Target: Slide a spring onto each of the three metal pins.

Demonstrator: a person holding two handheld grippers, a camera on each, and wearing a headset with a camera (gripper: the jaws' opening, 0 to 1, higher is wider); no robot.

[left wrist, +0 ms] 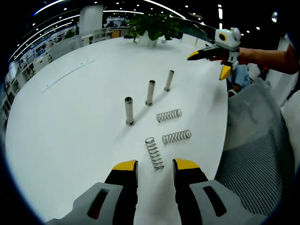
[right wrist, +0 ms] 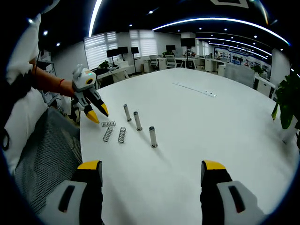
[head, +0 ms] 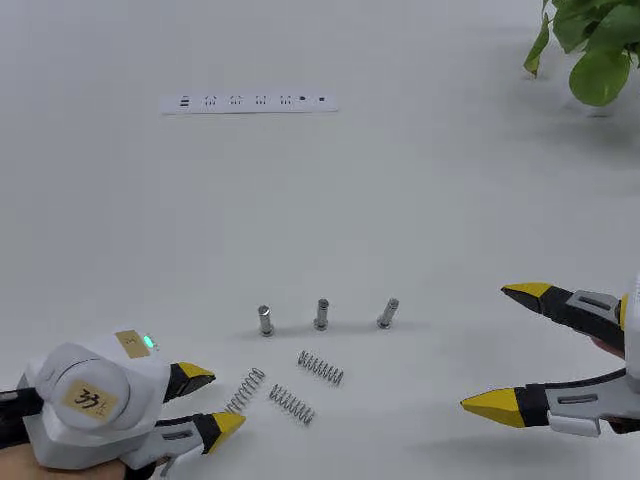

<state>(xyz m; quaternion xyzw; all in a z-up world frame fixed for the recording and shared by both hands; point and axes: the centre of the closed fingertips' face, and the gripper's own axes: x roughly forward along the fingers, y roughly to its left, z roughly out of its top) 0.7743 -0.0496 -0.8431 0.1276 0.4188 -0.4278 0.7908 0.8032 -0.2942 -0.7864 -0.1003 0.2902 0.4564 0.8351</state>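
On white table [head: 420, 200], left gripper [head: 221, 397], fingers part-spread, faces nearest spring [head: 245, 390]; best pinched mid-coil, lightly; right gripper [head: 490, 347] fingers spread wide; 3 pins [head: 321, 314] bare.

- A tan sticker [head: 90, 400] on the round white housing of the left gripper [head: 226, 397] carries a dark handwritten mark. It may be two digits or a character, but it is too blurred to read for certain.
- A smaller tan sticker [head: 131, 343] sits beside the green light [head: 149, 343] on the same housing; its writing is too small to make out.
- The white power strip [head: 250, 103] shows dark marks along its face — none legible.
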